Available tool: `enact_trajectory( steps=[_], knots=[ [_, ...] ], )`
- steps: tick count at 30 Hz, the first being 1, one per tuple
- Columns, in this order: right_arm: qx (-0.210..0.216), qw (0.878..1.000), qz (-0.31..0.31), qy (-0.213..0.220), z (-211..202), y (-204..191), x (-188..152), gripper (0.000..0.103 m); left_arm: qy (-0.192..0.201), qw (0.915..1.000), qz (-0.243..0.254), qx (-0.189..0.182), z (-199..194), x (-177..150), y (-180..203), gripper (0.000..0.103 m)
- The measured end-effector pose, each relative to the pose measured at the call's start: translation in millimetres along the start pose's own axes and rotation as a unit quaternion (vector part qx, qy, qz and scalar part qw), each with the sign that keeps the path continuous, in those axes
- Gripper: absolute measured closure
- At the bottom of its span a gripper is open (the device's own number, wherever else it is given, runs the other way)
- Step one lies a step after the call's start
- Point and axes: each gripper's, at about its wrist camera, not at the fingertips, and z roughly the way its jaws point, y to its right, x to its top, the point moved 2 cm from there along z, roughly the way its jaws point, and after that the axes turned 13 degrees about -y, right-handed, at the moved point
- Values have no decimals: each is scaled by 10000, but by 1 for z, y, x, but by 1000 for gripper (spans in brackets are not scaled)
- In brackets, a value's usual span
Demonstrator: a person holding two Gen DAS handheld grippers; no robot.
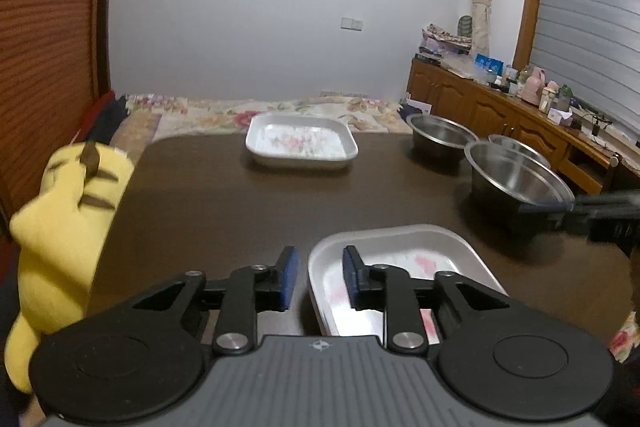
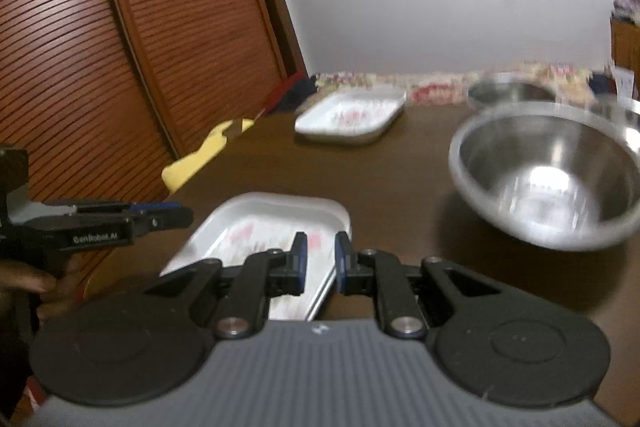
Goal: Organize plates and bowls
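Nearest us, the near plate [image 1: 404, 259] lies flat at the table's [image 1: 224, 203] front edge. Our left gripper [image 1: 320, 275] hovers with its tongs apart, straddling the plate's left rim, not yet closed. The plate looks stiff, glazed and breakable, so we judge the raised rim the only sound hold, and a slippery one.

From the left view, our right gripper [image 1: 580, 207] appears clamped on the rim of a steel bowl [image 1: 516, 179]; in its own view the right tongs sit close together with nothing between them, so we cannot tell for sure. The bowl should be light, rigid and slick.

Farther right stand two more bowls [image 1: 440, 131], close together. The far plate [image 1: 300, 143] sits mid-table near the far edge, with open wood between it and us.
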Motion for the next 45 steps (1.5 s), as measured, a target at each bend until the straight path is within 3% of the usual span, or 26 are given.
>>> enact_trajectory(
  steps=[4,11,13,15,22,31,40,45],
  knots=[
    [-122,9996,-231,55,-5,10,43,87,1,9998,192,82,11,31,-7,71],
    [-158,9991,-344,-170,13,25,105,85,-89,9997,205,121,36,80,-29,56],
    [-118,9988,-298,-367,25,31,118,69,-123,9995,187,207,45,92,-35,55],
    [-72,9981,-299,-529,40,33,130,62,-153,9993,200,282,54,103,-40,55],
    [2,9948,-161,-1008,93,43,161,62,-351,9989,66,288,94,128,-61,55],
    [-125,9870,97,-1596,153,67,181,63,-547,9982,6,239,143,143,-80,69],
    [-290,9839,113,-1762,175,74,190,65,-686,9975,-16,164,170,157,-86,78],
    [-250,9819,107,-1875,179,76,191,77,-843,9964,-86,93,182,156,-89,84]
  ],
)
